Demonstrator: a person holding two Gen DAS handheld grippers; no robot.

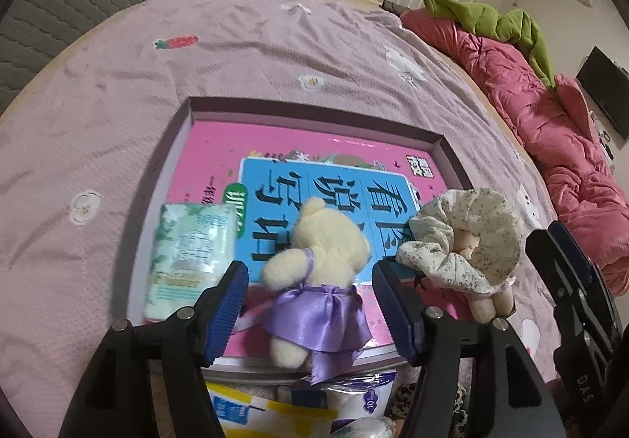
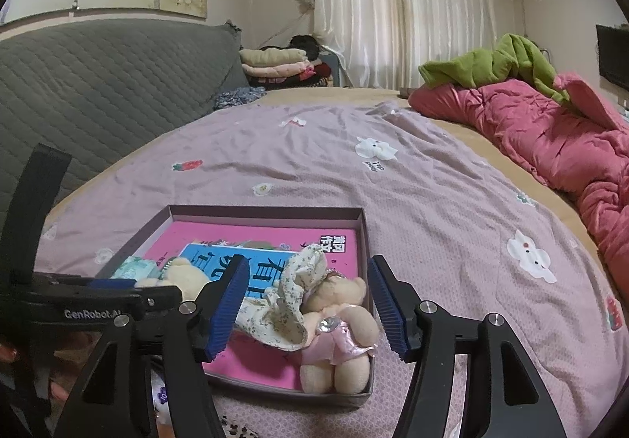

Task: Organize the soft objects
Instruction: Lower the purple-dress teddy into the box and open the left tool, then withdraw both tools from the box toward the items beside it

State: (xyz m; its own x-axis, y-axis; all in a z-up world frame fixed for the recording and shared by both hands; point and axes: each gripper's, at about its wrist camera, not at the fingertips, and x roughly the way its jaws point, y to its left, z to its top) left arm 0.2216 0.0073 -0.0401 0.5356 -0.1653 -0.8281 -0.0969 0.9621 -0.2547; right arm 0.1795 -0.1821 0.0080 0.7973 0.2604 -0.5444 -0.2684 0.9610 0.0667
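Note:
A shallow box [image 1: 188, 111] with a pink book lining its bottom lies on the bed; it also shows in the right wrist view [image 2: 363, 225]. Inside are a green tissue pack [image 1: 192, 253], a cream teddy in a purple skirt [image 1: 314, 265] and a teddy in a floral bonnet and pink dress [image 1: 468, 237] [image 2: 334, 316]. My left gripper [image 1: 310, 304] is open with its fingers on either side of the purple-skirted teddy. My right gripper [image 2: 310, 308] is open around the bonnet teddy at the box's right front corner.
The lilac bedsheet [image 2: 432, 182] spreads around the box. A pink quilt [image 2: 550, 131] with a green blanket [image 2: 503, 64] lies at the right. A grey headboard [image 2: 98, 84] is at the left. Tissue packs [image 1: 298, 410] lie below the box's near edge.

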